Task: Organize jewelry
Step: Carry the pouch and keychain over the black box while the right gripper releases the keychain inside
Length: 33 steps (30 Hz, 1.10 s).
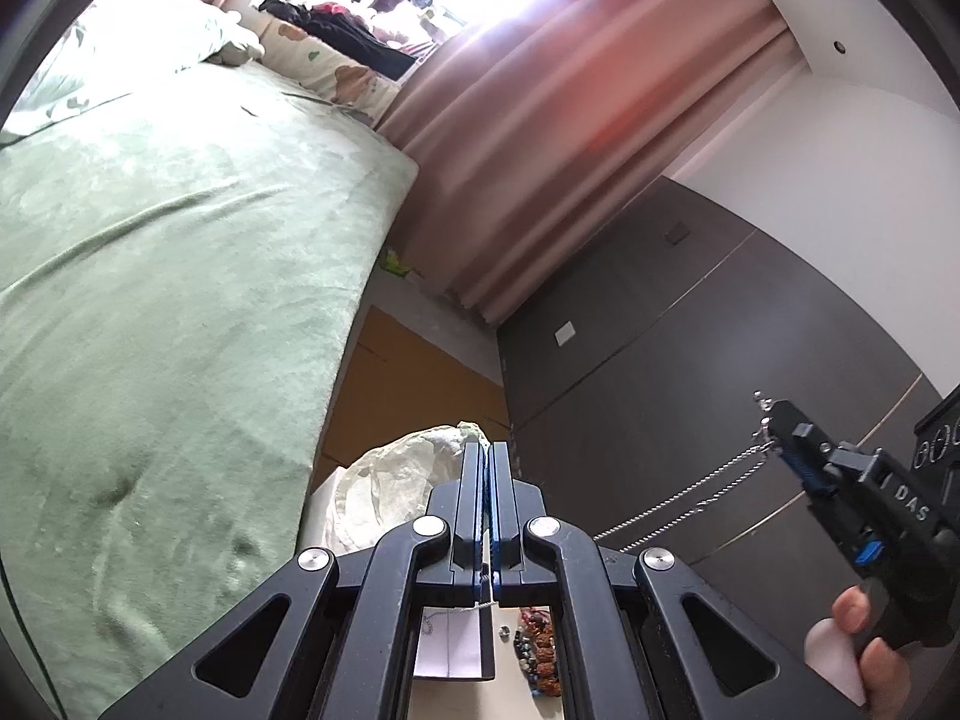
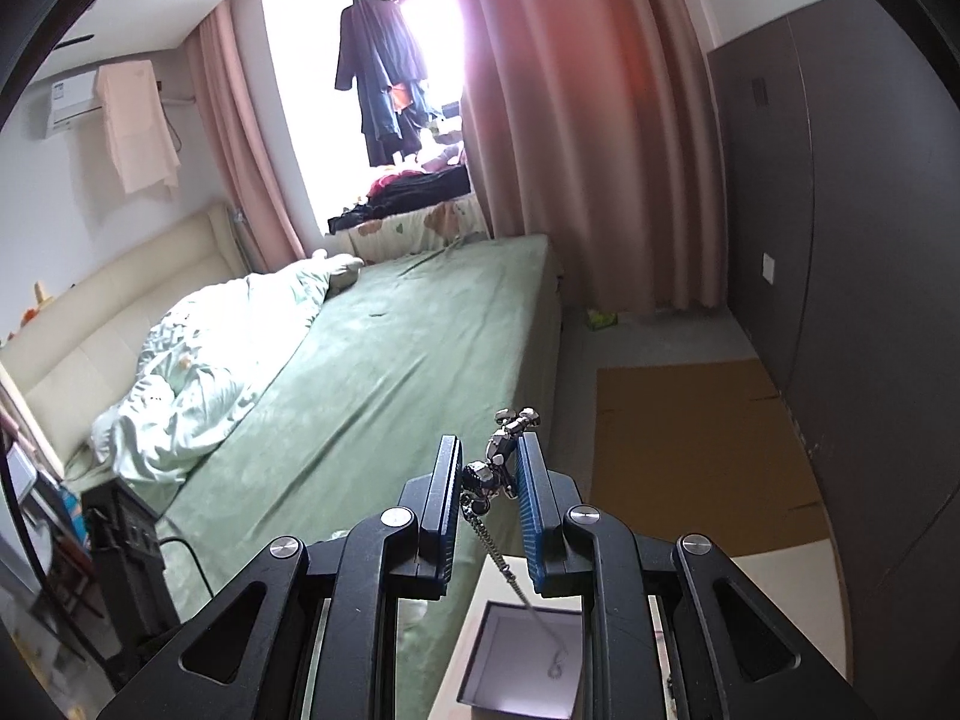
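My right gripper (image 2: 487,477) is shut on a silver figure pendant (image 2: 498,468); its chain (image 2: 510,576) hangs down into a small open box (image 2: 474,660) with a white inside. In the left wrist view the right gripper (image 1: 774,426) is at the right, with the silver chain (image 1: 684,501) stretching from it toward my left gripper (image 1: 487,456). My left gripper's jaws are pressed together on a thin chain (image 1: 487,603) that shows just behind them. The box (image 1: 487,648) lies below, with a beaded bracelet (image 1: 540,654) beside it.
A bed with a green sheet (image 2: 372,372) fills the left. A crumpled pale bag (image 1: 390,486) sits ahead of my left gripper. Dark wardrobe doors (image 2: 840,276) stand at the right, pink curtains (image 2: 588,150) behind, cardboard (image 2: 690,438) on the floor.
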Each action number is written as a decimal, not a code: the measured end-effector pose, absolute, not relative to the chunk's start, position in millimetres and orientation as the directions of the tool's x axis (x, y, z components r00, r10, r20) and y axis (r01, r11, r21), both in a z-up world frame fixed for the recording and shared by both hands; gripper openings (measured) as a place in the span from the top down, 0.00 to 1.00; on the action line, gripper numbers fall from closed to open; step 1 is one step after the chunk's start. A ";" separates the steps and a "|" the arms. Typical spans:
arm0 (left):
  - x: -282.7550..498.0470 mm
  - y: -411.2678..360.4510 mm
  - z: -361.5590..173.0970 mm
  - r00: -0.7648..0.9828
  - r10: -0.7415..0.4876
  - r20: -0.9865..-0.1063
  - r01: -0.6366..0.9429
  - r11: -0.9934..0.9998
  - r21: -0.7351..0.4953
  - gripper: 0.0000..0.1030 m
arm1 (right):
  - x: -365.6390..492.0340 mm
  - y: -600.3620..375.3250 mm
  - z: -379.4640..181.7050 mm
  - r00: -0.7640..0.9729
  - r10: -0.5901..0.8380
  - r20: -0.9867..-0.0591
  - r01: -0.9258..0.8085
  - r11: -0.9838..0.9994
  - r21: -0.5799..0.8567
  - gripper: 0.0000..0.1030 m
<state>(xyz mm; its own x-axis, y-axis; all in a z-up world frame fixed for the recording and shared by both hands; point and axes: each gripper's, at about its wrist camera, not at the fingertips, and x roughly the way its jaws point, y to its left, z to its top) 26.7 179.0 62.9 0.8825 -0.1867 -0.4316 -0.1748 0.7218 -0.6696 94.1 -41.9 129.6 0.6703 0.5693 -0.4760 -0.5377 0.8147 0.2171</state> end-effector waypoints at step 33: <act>58.1 152.2 32.9 0.822 -0.195 -0.536 -0.212 0.768 -0.605 1.00 | 164.3 -57.5 -71.4 0.382 0.567 -0.729 -0.423 0.809 0.408 0.77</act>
